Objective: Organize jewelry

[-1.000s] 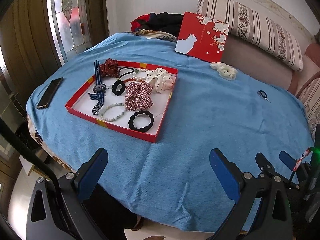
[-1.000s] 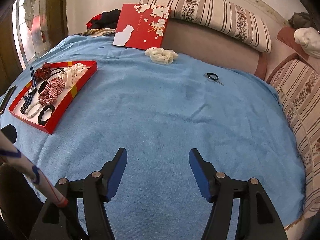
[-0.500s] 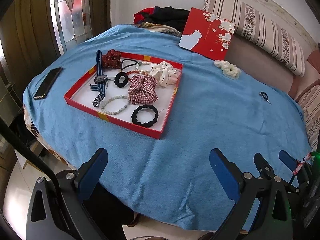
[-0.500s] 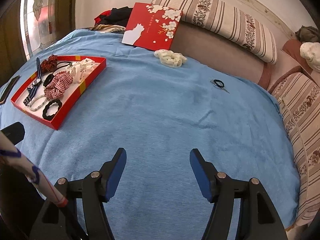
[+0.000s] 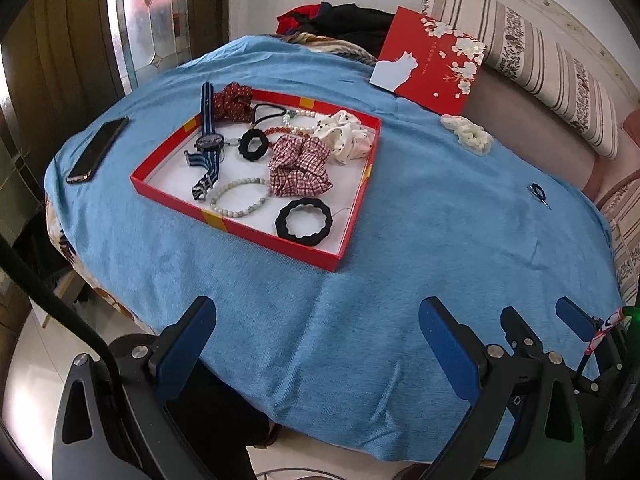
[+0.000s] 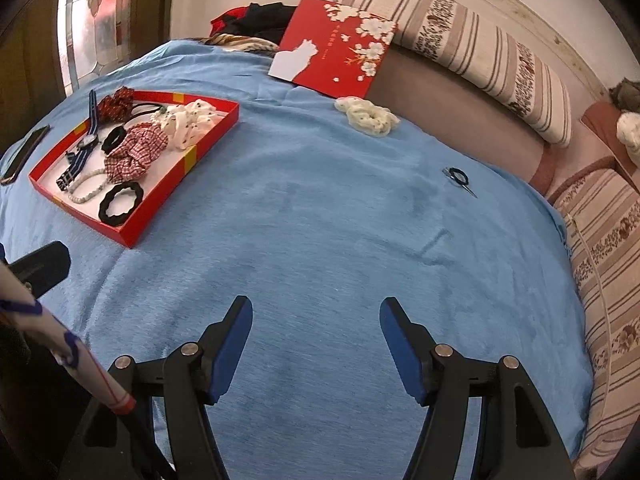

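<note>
The left gripper (image 5: 316, 344) and right gripper (image 6: 316, 344) both hover with fingers spread and empty above the blue-covered tabletop (image 6: 320, 240). Beyond them, the red tray (image 5: 352, 216) holds scrunchies, bracelets and a watch (image 5: 208, 142), overlapping at the far end. A cream scrunchie (image 6: 368, 116) lies apart.

Phone (image 5: 97, 149) on blue cloth (image 5: 440, 240); striped cushion (image 6: 472, 48) behind.
</note>
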Demonstrator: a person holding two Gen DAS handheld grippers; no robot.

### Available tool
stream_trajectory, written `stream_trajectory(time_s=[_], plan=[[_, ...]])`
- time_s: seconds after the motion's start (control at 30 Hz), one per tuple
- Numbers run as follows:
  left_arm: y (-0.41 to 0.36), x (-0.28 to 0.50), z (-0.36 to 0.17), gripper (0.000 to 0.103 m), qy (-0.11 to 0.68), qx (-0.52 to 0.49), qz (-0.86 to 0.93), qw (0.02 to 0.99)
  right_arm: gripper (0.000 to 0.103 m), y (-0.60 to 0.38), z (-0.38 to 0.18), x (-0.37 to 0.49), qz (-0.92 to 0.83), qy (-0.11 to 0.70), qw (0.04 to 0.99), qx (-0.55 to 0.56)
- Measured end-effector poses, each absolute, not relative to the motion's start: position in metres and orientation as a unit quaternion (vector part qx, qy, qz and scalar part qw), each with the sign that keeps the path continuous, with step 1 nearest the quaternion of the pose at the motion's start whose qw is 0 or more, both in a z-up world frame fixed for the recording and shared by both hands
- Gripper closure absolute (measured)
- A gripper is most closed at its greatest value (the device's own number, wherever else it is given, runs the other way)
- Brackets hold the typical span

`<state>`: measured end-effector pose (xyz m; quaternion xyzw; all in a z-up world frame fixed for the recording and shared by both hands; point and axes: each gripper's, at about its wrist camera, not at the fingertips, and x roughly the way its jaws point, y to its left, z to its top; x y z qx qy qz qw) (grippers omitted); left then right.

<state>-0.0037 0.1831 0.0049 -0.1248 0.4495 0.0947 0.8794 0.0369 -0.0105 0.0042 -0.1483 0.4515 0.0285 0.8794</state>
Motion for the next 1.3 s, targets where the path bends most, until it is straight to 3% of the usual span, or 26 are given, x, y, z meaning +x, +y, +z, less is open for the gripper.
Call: stream_trajectory(time_s=[1.3], plan=[[0.205, 0.002, -0.02, 0.002, 0.476, -0.145, 0.125, 0.859, 0.029, 0.021, -0.009, 0.047, 0.051, 0.467, 0.865, -0.178]])
